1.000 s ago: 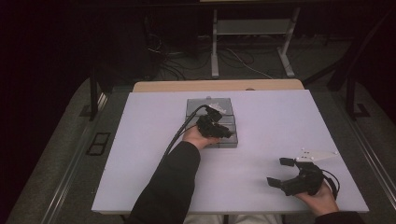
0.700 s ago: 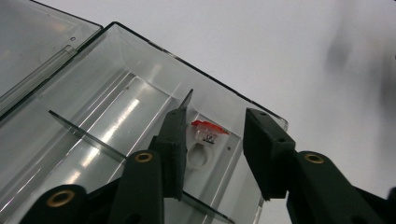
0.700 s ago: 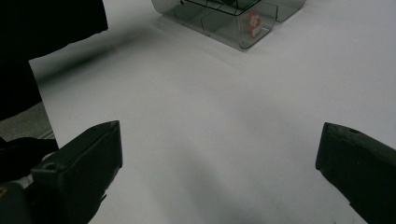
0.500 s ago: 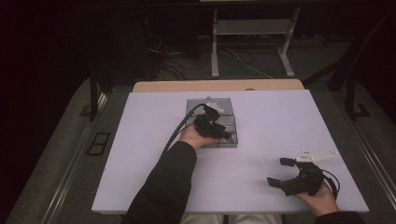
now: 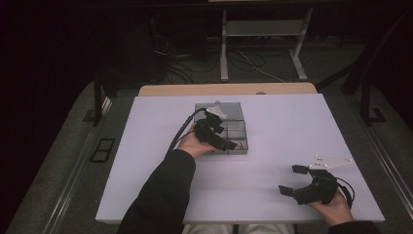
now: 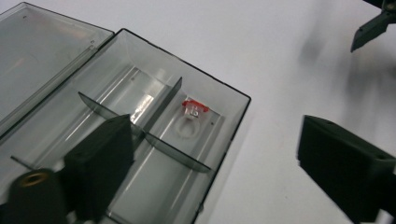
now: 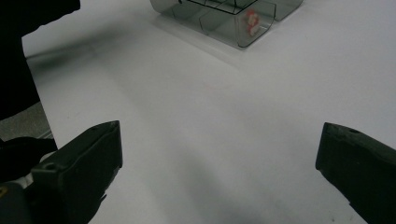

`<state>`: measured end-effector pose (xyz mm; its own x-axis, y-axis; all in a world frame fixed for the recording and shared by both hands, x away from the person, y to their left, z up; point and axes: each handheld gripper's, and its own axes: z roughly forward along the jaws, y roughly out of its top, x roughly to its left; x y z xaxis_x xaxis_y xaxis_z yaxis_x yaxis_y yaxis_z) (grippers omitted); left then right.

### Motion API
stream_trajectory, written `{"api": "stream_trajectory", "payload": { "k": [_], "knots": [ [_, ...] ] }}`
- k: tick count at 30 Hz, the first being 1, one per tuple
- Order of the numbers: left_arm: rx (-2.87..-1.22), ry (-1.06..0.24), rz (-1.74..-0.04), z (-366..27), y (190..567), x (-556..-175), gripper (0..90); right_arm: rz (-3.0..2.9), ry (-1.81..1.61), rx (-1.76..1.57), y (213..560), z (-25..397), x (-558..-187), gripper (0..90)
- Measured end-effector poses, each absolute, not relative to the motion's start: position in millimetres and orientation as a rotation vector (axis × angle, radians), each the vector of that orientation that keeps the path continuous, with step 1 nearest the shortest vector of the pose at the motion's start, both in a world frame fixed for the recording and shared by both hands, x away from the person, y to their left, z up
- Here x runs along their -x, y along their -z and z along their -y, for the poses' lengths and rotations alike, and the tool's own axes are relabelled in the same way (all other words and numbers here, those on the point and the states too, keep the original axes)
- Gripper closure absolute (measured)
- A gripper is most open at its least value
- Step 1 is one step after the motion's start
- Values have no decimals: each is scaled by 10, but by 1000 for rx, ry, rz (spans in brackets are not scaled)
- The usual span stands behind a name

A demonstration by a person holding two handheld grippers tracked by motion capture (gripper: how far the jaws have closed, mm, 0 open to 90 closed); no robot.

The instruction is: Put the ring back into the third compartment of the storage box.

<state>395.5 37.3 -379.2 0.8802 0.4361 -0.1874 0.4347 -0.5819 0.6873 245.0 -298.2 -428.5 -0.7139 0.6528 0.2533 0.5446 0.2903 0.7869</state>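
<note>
A lab or recording workspace: a bare white table (image 5: 272, 117) mid-frame, loose cables (image 5: 243, 61) and a metal stand (image 5: 263, 29) on dark floor along the top.

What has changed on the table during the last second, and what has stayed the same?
Little changed. The left gripper drifted slightly toward the near right corner of the open clear box, jaws open, holding nothing. The right gripper stayed open near the table's front edge. The box and the small red-and-white item did not move.
</note>
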Motion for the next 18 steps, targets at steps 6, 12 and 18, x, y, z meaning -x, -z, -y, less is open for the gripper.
{"api": "stream_trajectory", "payload": {
  "k": [6,12,18],
  "knots": [
    [-2240,-41,-648,-482,3716,-3847,0,-2424,-1406,-1132,4284,2976,-2444,4],
    [-2217,-69,-644,-620,3609,-3746,0,-2422,-1404,-1131,4287,2976,-2446,4],
    [-2192,-75,-664,-777,3588,-3666,0,-2420,-1402,-1136,4287,2976,-2443,4]
  ]
}}
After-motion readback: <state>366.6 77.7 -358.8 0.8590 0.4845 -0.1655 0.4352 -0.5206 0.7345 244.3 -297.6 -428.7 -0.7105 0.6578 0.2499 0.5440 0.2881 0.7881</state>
